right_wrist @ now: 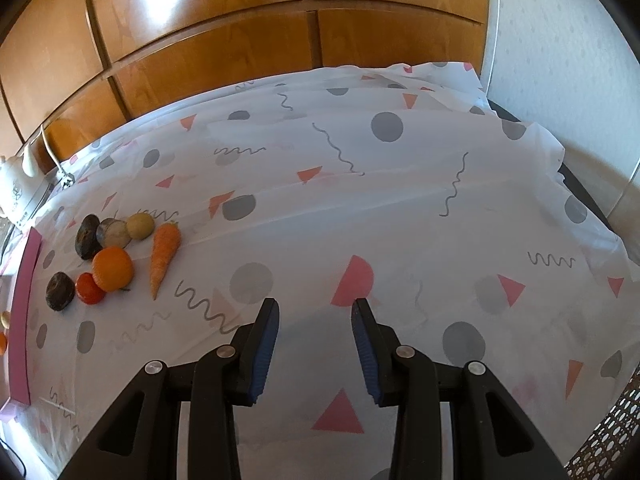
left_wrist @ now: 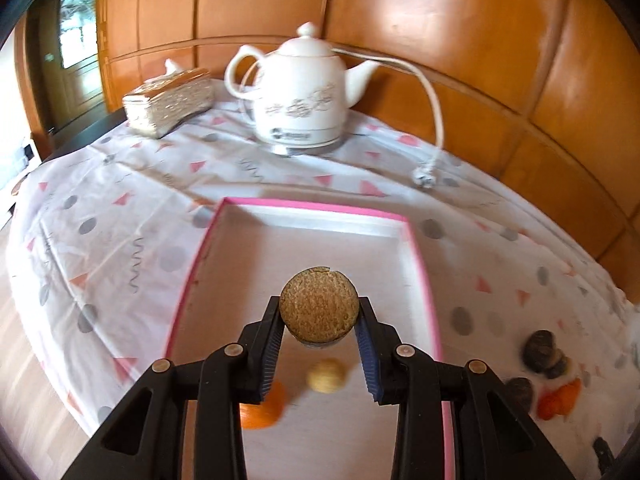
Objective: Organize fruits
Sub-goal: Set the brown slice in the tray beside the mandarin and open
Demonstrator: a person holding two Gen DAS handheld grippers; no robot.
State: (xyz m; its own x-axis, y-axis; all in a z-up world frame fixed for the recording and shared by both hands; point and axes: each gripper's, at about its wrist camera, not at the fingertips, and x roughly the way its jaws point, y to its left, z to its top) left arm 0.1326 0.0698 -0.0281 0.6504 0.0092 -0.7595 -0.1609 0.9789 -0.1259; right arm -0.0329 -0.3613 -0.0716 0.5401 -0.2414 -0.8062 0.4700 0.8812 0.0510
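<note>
My left gripper is shut on a round tan netted melon and holds it above the pink-rimmed white tray. In the tray below lie a small pale round fruit and an orange. My right gripper is open and empty over the patterned tablecloth. To its left lies a pile of produce: an orange, a carrot, a small red tomato, a pale round fruit, a cut round piece and two dark fruits.
A white ceramic kettle with its cord and plug stands at the back of the table. A silver tissue box is to its left. Wooden panels line the back. The tray's pink edge shows at the right wrist view's left.
</note>
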